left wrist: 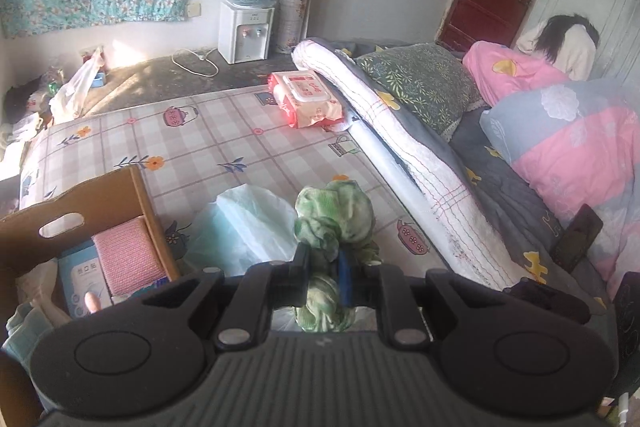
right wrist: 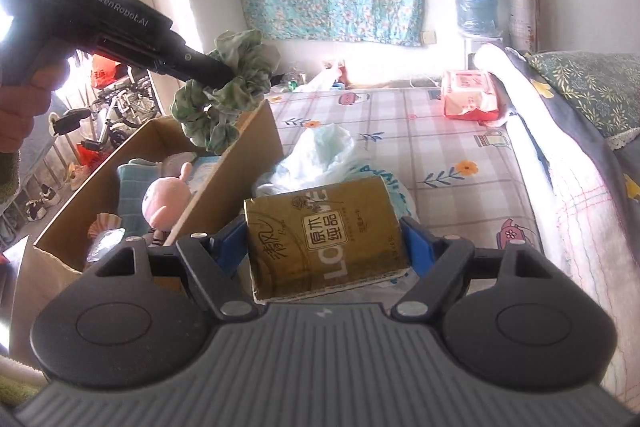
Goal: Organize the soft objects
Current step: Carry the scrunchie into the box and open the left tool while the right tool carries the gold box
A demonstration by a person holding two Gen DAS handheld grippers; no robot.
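Note:
My left gripper (left wrist: 325, 261) is shut on a green-and-white scrunchie (left wrist: 336, 211), which bunches up past the fingertips. In the right wrist view the left gripper (right wrist: 229, 77) holds the scrunchie (right wrist: 236, 83) in the air above the far end of an open cardboard box (right wrist: 240, 163). My right gripper (right wrist: 325, 241) is shut on a gold tissue pack (right wrist: 320, 235), with a blue pad against each side. The box (left wrist: 138, 193) holds a pink towel (left wrist: 128, 257), a pink plush toy (right wrist: 166, 199) and a blue-white packet. A thin plastic bag (right wrist: 324, 155) lies on the bed beside the box.
A red wet-wipes pack (left wrist: 308, 99) lies at the far end of the checked mattress (left wrist: 200, 143). A rolled quilt (left wrist: 400, 147), pillows and a pink duvet fill the right side. A water dispenser (left wrist: 246, 31) stands by the wall. A person (left wrist: 564, 43) sits at the far right.

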